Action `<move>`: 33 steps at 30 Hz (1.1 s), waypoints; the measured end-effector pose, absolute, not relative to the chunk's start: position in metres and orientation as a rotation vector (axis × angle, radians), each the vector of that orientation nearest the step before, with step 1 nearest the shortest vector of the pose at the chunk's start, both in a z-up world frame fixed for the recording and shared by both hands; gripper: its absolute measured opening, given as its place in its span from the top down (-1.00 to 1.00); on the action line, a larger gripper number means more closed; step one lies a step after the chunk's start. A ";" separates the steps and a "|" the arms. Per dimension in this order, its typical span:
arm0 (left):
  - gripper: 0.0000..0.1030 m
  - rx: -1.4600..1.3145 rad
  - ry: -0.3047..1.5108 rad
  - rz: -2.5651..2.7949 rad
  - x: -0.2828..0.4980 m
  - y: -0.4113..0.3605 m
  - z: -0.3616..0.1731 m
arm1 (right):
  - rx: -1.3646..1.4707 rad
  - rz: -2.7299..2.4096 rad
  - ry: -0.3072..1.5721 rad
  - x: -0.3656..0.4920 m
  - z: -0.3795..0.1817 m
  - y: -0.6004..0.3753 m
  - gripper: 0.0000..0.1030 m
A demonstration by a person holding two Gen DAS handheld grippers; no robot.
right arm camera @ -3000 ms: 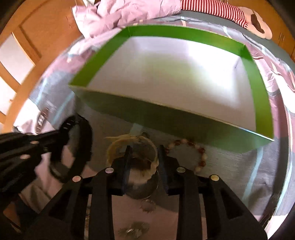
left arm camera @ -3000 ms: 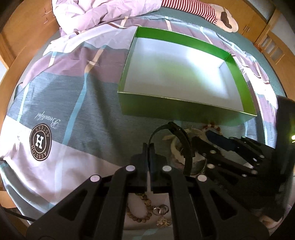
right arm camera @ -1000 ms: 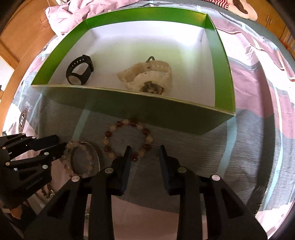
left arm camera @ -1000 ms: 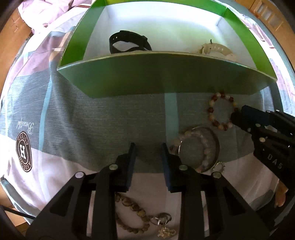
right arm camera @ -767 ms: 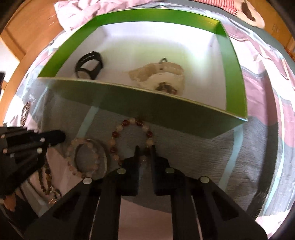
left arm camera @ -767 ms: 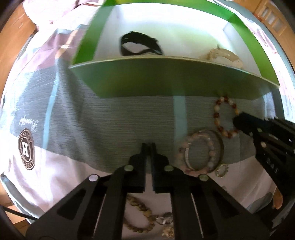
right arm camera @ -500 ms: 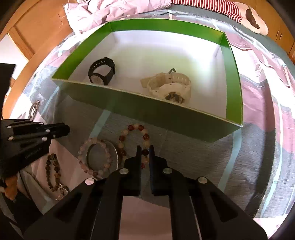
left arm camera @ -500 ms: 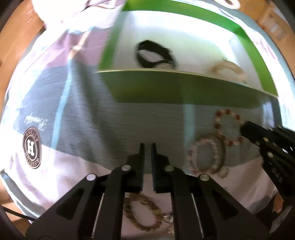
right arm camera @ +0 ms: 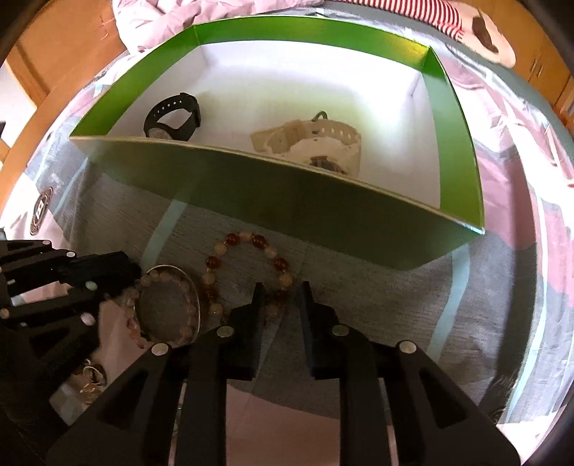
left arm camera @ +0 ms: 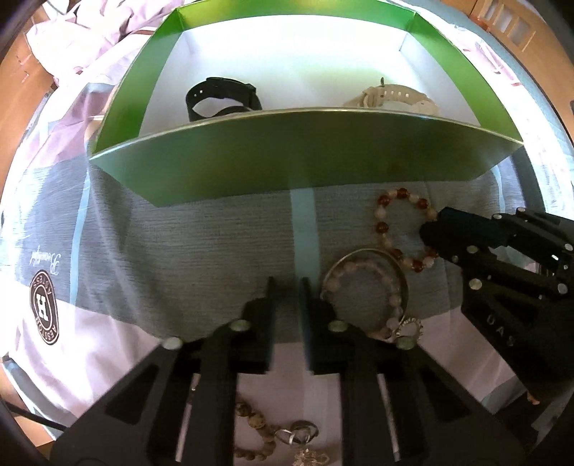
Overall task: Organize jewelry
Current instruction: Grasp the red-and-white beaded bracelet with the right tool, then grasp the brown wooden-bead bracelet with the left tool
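Observation:
A green box [left arm camera: 297,150] [right arm camera: 272,190] with a white floor holds a black watch [left arm camera: 220,98] [right arm camera: 174,118] and a cream watch [left arm camera: 391,98] [right arm camera: 315,147]. In front of it on the bedspread lie a red-and-white bead bracelet [left arm camera: 382,226] [right arm camera: 247,238], a pink bead bracelet inside a silver bangle [left arm camera: 366,267] [right arm camera: 163,277], a brown bead bracelet [left arm camera: 251,419] and small rings [left arm camera: 409,326]. My left gripper [left arm camera: 287,286] is slightly open and empty, just left of the bangle. My right gripper [right arm camera: 280,292] is slightly open with its tips at the red-and-white bracelet's near edge.
The bedspread [left arm camera: 143,251] is grey, pink and white with a round logo [left arm camera: 45,312]. Crumpled pink bedding [right arm camera: 201,14] and a striped sleeve [right arm camera: 412,10] lie behind the box. Wooden furniture [right arm camera: 53,43] borders the bed.
Both grippers were shut half a second ago and have opened a little. Both have moved closer to the bracelets in front of the box.

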State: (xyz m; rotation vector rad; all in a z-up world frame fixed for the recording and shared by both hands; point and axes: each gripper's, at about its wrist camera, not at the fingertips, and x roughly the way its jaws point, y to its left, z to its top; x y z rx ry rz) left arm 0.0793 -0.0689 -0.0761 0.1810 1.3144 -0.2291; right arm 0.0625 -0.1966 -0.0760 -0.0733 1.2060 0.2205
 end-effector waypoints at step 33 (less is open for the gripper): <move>0.91 0.076 1.293 -0.237 0.077 -0.030 -0.039 | -0.038 0.258 1.123 0.049 -0.048 -0.200 0.85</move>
